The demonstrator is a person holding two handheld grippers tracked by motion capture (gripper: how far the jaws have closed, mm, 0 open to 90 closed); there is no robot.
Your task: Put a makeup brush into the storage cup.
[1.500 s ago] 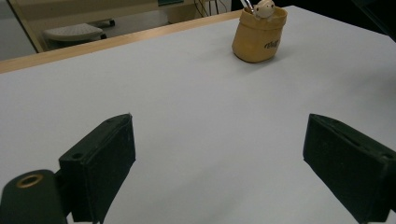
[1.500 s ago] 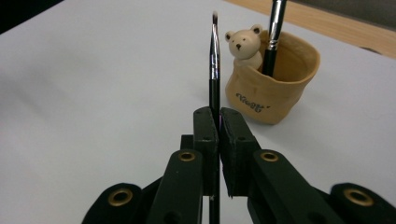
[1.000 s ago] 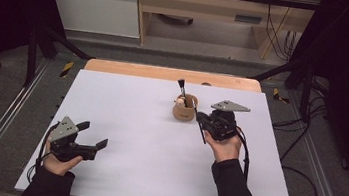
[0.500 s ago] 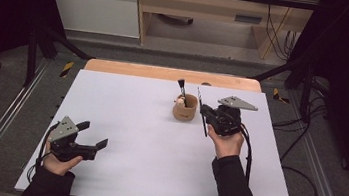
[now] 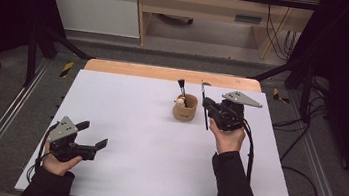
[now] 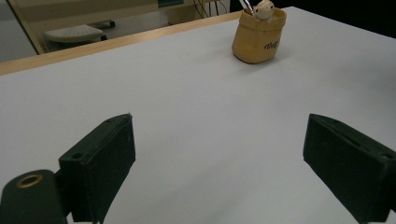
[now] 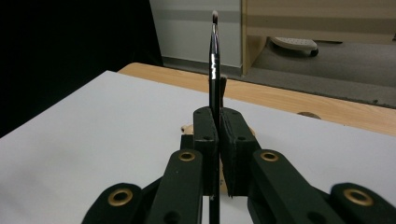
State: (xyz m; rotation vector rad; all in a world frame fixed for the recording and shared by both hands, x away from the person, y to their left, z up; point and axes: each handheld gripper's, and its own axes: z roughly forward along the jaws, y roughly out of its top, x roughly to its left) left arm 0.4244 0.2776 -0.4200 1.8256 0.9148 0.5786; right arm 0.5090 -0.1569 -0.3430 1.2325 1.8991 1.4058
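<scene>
Brush (image 7: pixel 214 60) stands upright, clenched between the right gripper's (image 5: pixel 210 107) fingers, just right of the cup (image 5: pixel 185 108) on the worktop (image 5: pixel 146 145). Left gripper's (image 5: pixel 93 136) fingers are spread, holding nothing.

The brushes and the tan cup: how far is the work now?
Done: one brush stands in the tan cup. In hand: the right gripper is shut on a thin brush, beside the cup. Left: placing it inside. The left gripper is open.

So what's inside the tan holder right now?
The tan holder holds a black-bristled makeup brush standing upright and a pale rounded sponge tip at the rim. Its wall hides their lower ends and the bottom.
</scene>
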